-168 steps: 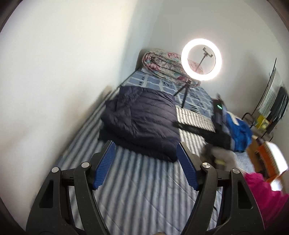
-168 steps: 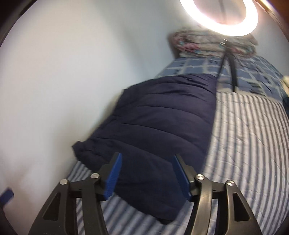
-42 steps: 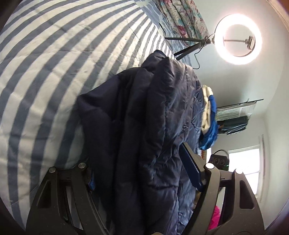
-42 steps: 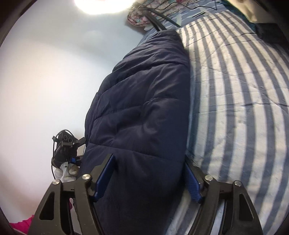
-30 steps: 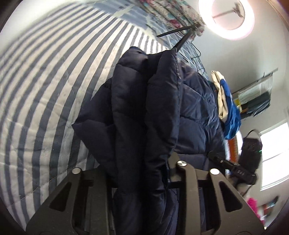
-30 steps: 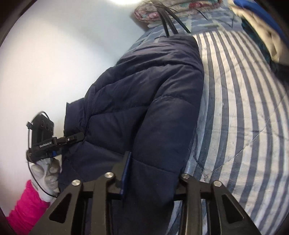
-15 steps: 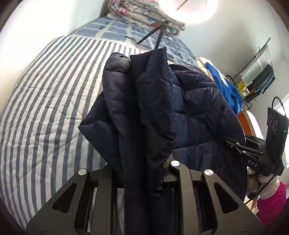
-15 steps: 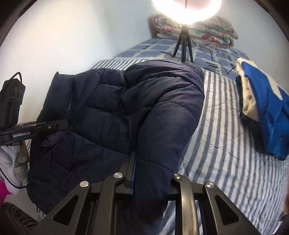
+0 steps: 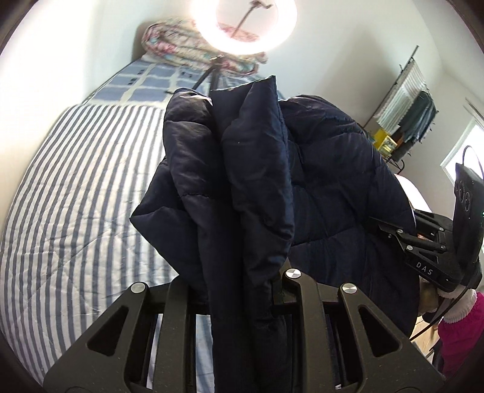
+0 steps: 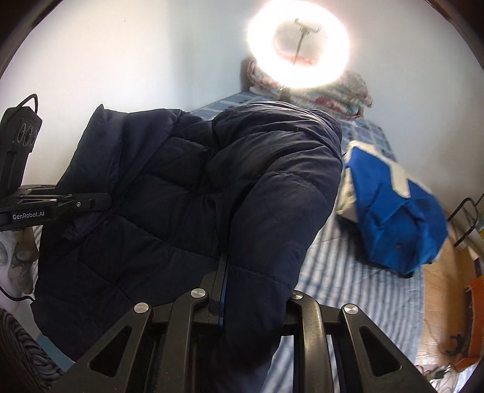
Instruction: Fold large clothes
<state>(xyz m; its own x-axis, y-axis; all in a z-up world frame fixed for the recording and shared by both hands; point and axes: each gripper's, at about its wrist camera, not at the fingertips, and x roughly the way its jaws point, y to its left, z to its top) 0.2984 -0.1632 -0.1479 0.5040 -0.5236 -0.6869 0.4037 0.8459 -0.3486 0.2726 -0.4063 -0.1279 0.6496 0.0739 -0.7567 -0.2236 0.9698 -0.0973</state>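
Observation:
A dark navy puffer jacket (image 9: pixel 242 181) hangs lifted above the striped bed (image 9: pixel 75 196). My left gripper (image 9: pixel 239 287) is shut on one bunched edge of the jacket, its fingertips hidden by fabric. My right gripper (image 10: pixel 254 290) is shut on the other edge of the jacket (image 10: pixel 196 196). Each gripper shows in the other's view, the right one (image 9: pixel 423 251) at the jacket's right side and the left one (image 10: pixel 45 205) at its left side.
A lit ring light on a tripod (image 9: pixel 245 24) stands on the bed before a folded floral quilt (image 10: pixel 348 87). A blue and white garment (image 10: pixel 393 199) lies on the bed at the right. A clothes rack (image 9: pixel 405 121) stands by the far wall.
Both grippers closed on the jacket's edges and raised it off the bed. The jacket now hangs between them, higher than half a second ago.

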